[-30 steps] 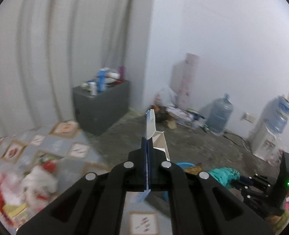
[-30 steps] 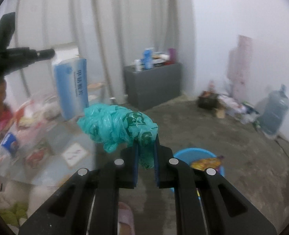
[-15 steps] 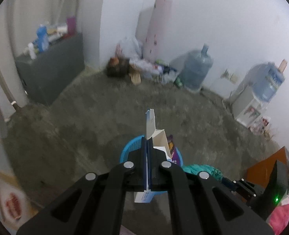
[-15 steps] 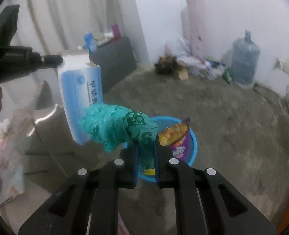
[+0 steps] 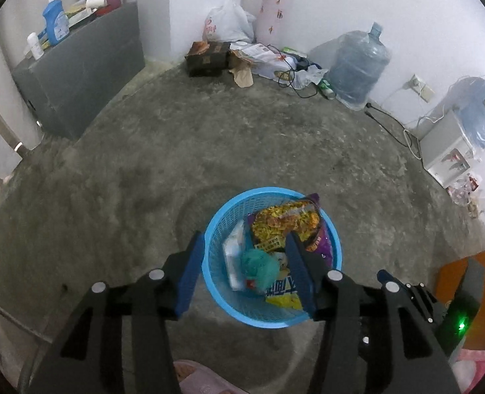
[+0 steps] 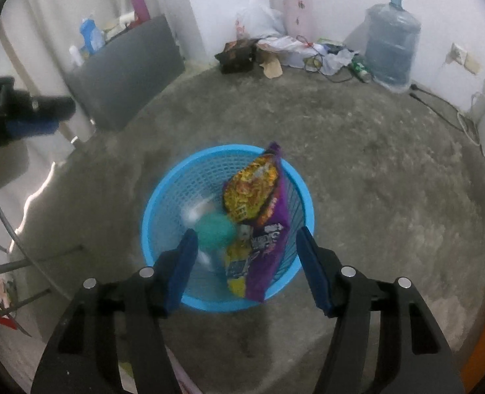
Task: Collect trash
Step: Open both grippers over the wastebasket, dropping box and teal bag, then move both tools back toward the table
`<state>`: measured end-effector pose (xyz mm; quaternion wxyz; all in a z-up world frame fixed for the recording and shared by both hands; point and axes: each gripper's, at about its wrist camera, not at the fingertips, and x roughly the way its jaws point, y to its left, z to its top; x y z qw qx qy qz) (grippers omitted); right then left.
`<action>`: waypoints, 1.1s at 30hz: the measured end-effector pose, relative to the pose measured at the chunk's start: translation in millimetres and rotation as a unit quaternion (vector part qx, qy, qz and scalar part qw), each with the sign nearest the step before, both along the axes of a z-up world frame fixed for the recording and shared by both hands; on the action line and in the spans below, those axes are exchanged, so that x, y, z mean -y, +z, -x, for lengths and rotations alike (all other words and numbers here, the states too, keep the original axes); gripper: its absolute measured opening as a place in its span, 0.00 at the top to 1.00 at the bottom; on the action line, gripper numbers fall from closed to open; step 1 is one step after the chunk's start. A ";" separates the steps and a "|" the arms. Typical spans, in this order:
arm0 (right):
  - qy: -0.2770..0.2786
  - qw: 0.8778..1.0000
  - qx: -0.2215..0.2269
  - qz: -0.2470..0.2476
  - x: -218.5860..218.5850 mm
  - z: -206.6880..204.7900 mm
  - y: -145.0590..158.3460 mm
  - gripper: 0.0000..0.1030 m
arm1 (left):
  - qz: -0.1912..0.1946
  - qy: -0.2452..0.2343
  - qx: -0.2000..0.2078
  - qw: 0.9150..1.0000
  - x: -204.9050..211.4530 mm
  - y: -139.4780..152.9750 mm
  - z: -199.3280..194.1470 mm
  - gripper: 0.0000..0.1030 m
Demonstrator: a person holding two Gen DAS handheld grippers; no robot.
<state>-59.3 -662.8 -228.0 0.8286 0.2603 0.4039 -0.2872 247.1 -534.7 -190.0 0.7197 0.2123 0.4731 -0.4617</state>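
A blue plastic basket (image 5: pixel 219 223) stands on the concrete floor; it also shows in the right wrist view (image 6: pixel 163 190). Inside lie a green crumpled bag (image 5: pixel 259 262) (image 6: pixel 214 229), a white and blue box (image 5: pixel 234 256), and a purple and yellow snack packet (image 5: pixel 288 223) (image 6: pixel 262 203). My left gripper (image 5: pixel 245 269) is open and empty above the basket. My right gripper (image 6: pixel 247 262) is open and empty above the basket too. The left gripper's tip (image 6: pixel 32 115) shows at the left of the right wrist view.
A grey cabinet (image 5: pixel 78 72) with bottles stands at the back left. Boxes, bags and cables (image 5: pixel 242 55) lie along the far wall. A water jug (image 5: pixel 360 65) and a dispenser (image 5: pixel 452 144) stand at the right. A table leg (image 6: pixel 29 262) is at the left.
Both grippers have opened over the basket. The box has dropped from the left gripper and the green bag from the right gripper; both now lie in the basket.
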 end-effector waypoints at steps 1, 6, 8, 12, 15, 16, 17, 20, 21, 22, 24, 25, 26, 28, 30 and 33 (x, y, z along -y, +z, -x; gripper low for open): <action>-0.001 1.000 0.000 0.000 -0.3 1.3 0.9 0.42 | 0.001 -0.001 0.005 1.000 -1.0 1.7 0.9 0.51; -0.004 1.000 0.011 -0.002 -6.1 15.2 12.3 0.42 | 0.016 0.013 0.019 1.000 -18.7 25.0 7.1 0.48; -0.003 1.000 0.025 -0.004 -5.7 18.8 17.0 0.42 | 0.024 0.022 0.025 0.999 -30.2 40.4 9.1 0.46; 0.008 0.999 0.054 0.001 -13.2 27.5 35.0 0.42 | 0.051 0.042 0.044 0.997 -67.1 79.7 17.1 0.42; 0.026 0.997 0.075 0.001 -25.7 30.4 52.4 0.42 | 0.081 0.051 0.060 0.994 -103.3 107.9 28.0 0.39; 0.033 0.996 0.079 0.003 -29.3 29.9 57.6 0.42 | 0.088 0.053 0.063 0.993 -113.0 115.6 30.1 0.39; 0.042 0.996 0.084 0.008 -34.7 28.7 65.2 0.42 | 0.096 0.057 0.066 0.992 -124.8 122.7 32.6 0.39; 0.070 0.991 0.108 0.021 -50.1 23.4 88.7 0.42 | 0.120 0.069 0.081 0.987 -176.9 147.7 43.5 0.38; 0.083 0.989 0.119 0.026 -56.9 21.7 98.0 0.42 | 0.124 0.072 0.087 0.986 -194.8 153.5 46.0 0.37; 0.091 0.987 0.126 0.031 -60.9 21.0 103.2 0.42 | 0.127 0.076 0.093 0.985 -210.5 158.6 48.3 0.37; 0.117 0.982 0.142 0.044 -77.7 17.2 119.2 0.42 | 0.129 0.088 0.105 0.982 -245.0 167.8 52.6 0.37; 0.127 0.980 0.146 0.048 -83.5 15.1 123.7 0.42 | 0.131 0.096 0.112 0.980 -266.7 172.9 54.5 0.37; 0.139 0.977 0.152 0.052 -91.6 12.9 129.4 0.42 | 0.131 0.109 0.121 0.978 -289.4 177.3 55.9 0.37; 0.166 0.971 0.161 0.057 -110.6 9.1 139.5 0.42 | 0.132 0.138 0.135 0.972 -331.9 183.4 58.0 0.36; 0.198 0.964 0.168 0.064 -134.1 3.3 148.9 0.42 | 0.132 0.180 0.143 0.964 -381.1 186.9 59.1 0.36; 0.241 0.952 0.174 0.070 -167.9 -5.8 159.1 0.42 | 0.125 0.246 0.162 0.947 -449.5 189.2 64.3 0.36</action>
